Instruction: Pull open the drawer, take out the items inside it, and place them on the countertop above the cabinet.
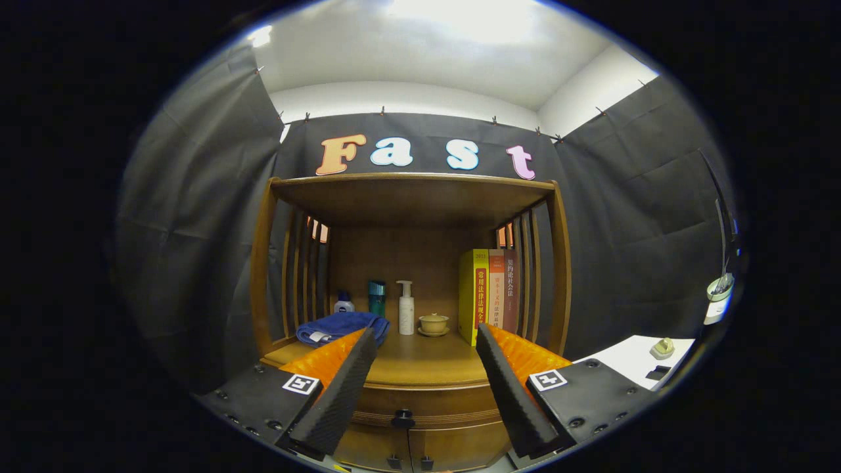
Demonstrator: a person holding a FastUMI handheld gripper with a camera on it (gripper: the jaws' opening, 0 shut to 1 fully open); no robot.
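So, gripper (427,341) open, fingers spread wide apart, nothing between them, touching nothing. It hangs in front of the wooden cabinet (410,263), fingertips level with the countertop (420,364) edge.

Landmark is the drawer knob (403,418), a small dark knob on the drawer front (427,410). Drawer sits shut, just under the countertop lip, below the gap between the two fingers. Knob is nearer the left finger (341,387) than the right finger (509,387), apart from both. Contents of the drawer hidden, cannot tell what is inside. Below the knob two more small dark handles (409,462) on the lower doors, close together.

Above the knob, on the countertop: a white pump bottle (406,307) standing upright, almost straight up from the knob. Just right of it a small tan lidded cup on a saucer (433,323). Further right of the knob line, upright books (489,295), yellow one at the front, against the right slatted side. Up and left of the knob, a folded blue towel (341,326), partly behind the left fingertip. Behind the towel a small dark-capped white jar (343,302) and a teal bottle (376,297), both upright.

Far right of the knob, off the cabinet, a white table (631,358) with a small pale object (663,347) on it.
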